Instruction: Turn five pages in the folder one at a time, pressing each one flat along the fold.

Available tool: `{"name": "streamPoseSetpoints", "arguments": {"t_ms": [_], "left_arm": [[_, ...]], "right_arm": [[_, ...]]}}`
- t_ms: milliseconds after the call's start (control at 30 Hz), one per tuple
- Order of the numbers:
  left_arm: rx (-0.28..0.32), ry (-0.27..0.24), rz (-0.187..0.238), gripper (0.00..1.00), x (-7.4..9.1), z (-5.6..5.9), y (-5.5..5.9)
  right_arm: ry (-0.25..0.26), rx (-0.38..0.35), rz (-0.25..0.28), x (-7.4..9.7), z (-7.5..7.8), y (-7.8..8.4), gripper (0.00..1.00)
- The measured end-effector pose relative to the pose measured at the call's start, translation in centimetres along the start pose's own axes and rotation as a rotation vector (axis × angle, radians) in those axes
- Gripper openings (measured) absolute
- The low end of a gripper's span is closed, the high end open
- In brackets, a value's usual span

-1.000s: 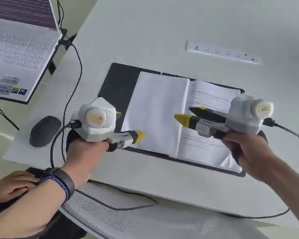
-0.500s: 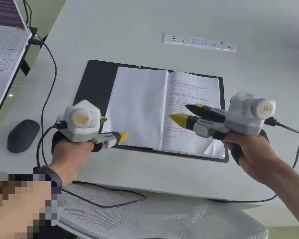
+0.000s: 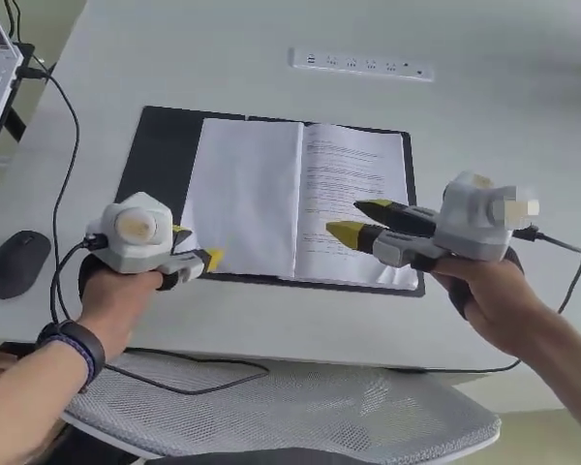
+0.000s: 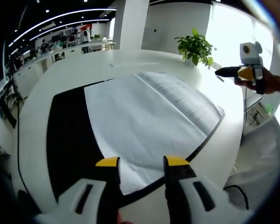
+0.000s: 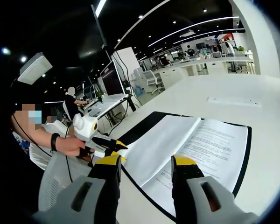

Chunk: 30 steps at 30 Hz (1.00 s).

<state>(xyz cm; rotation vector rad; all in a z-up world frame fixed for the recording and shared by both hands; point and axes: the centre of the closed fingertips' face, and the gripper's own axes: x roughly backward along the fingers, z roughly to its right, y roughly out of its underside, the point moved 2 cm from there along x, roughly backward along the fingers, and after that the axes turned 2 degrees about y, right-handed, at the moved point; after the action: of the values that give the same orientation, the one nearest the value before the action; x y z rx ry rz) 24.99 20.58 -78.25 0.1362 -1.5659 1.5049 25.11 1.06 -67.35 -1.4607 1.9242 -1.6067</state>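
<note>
White bench [image 3: 223,39], open folder [image 3: 155,155] flat at centre; left gripper [image 3: 198,247] at folder's 7 o'clock, fingers parted, empty; right gripper [image 3: 353,220] over printed page [image 3: 353,165] at 4 o'clock, fingers likewise parted, empty. Step judged: page turn not yet begun. Next needed: pinching a single sheet's outer edge.

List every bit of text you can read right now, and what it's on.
No text is readable.
Print on the right page: lines of text, too small to read.
On the left page: none, it looks blank.
On the power strip: no legible marks.
</note>
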Motion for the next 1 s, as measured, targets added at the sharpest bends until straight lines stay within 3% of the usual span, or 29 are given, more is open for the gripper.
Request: {"name": "streamPoseSetpoints", "arguments": {"t_ms": [133, 333, 367, 400, 433, 533, 633, 1000], "left_arm": [[-0.039, -0.026, -0.037, 0.26, 0.2, -0.4, 0.9], [-0.040, -0.051, -0.048, 0.19, 0.3, -0.5, 1.6], [-0.053, -0.063, -0.054, 0.17, 0.3, -0.6, 1.7], [-0.122, -0.095, -0.067, 0.14, 0.4, -1.0, 1.7], [-0.151, -0.106, -0.066, 0.12, 0.3, -1.1, 1.6], [-0.116, -0.113, -0.057, 0.07, 0.3, -1.3, 1.5], [-0.117, -0.142, -0.048, 0.00, 0.3, -1.8, 1.5], [-0.117, -0.155, -0.048, 0.00, 0.4, -1.9, 1.4]], "right_arm": [[-0.001, -0.021, 0.008, 0.0, -0.2, 0.1, 0.39], [-0.010, -0.021, 0.006, -0.3, -0.7, 0.4, 0.40], [-0.011, -0.021, 0.006, -0.4, -0.8, 0.4, 0.40], [-0.013, -0.019, 0.005, -0.4, -0.9, 0.3, 0.40], [-0.014, -0.018, 0.005, -0.5, -0.9, 0.3, 0.40], [-0.017, -0.020, 0.009, -0.6, -1.0, 0.1, 0.40], [-0.017, -0.019, 0.010, -0.8, -0.9, 0.0, 0.40], [-0.033, -0.026, -0.011, -2.4, -0.6, 0.5, 0.39]]}}
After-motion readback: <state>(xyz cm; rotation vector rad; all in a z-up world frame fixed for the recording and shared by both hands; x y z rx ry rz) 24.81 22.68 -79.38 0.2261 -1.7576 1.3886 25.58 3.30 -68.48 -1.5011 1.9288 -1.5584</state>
